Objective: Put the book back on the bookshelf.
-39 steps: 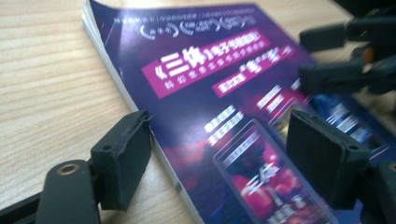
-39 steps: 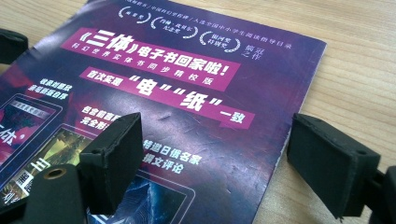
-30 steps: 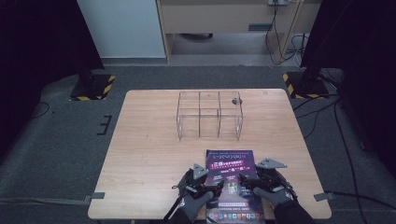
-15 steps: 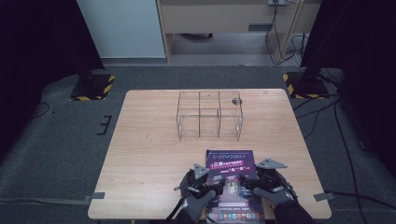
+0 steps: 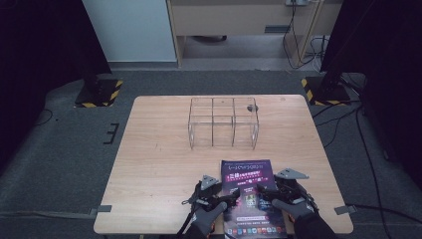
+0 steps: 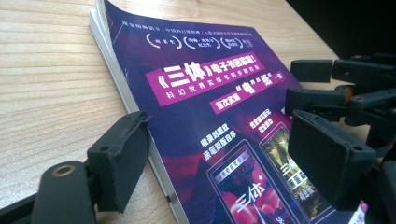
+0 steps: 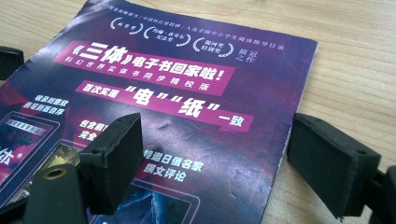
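Wooden table [image 5: 159,164] on grey carpet floor [image 5: 64,164].
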The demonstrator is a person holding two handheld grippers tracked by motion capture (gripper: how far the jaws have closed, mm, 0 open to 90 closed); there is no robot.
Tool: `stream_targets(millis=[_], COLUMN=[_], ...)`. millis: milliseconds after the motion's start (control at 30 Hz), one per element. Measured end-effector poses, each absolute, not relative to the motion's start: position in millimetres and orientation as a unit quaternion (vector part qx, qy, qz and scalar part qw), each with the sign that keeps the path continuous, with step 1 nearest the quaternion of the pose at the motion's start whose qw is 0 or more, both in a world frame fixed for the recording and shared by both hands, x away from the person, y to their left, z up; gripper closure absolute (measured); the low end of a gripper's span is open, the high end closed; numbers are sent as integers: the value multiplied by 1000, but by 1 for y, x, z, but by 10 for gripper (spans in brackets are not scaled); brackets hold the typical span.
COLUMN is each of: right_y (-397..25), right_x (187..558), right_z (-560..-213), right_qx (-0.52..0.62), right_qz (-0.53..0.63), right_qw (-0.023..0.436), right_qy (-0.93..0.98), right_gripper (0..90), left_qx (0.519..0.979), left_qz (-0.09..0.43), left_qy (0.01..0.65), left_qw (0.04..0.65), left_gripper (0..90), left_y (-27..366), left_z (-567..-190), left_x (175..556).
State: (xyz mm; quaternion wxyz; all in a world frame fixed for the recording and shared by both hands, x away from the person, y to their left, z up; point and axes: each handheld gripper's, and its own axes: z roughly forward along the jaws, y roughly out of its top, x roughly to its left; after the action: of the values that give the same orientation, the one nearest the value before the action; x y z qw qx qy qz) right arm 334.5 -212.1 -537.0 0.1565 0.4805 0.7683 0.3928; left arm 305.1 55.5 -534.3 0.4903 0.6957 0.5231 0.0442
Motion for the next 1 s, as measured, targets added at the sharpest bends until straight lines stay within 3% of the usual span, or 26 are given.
stream_targets(millis=[233, 433, 600, 1000], right_y=[-213, -215, -215, -216], right_x=[335, 335, 335, 335], right_z=[-537, -537, -537, -537], right_qx=[485, 489, 491, 491], right_qz=[395, 395, 396, 397], right_qw=[152, 152, 151, 149], right_qy=[765, 762, 761, 761], right_gripper=[185, 185, 185, 185], left_qx=[690, 689, 683, 707], left_qz=[46, 44, 31, 83], left_qy=[498, 485, 444, 440], left_qw=[524, 537, 579, 548], left_gripper=[241, 209, 291, 189], left_y=[57, 56, 54, 38], left_z=[-523, -527, -520, -535], left_x=[304, 306, 309, 313])
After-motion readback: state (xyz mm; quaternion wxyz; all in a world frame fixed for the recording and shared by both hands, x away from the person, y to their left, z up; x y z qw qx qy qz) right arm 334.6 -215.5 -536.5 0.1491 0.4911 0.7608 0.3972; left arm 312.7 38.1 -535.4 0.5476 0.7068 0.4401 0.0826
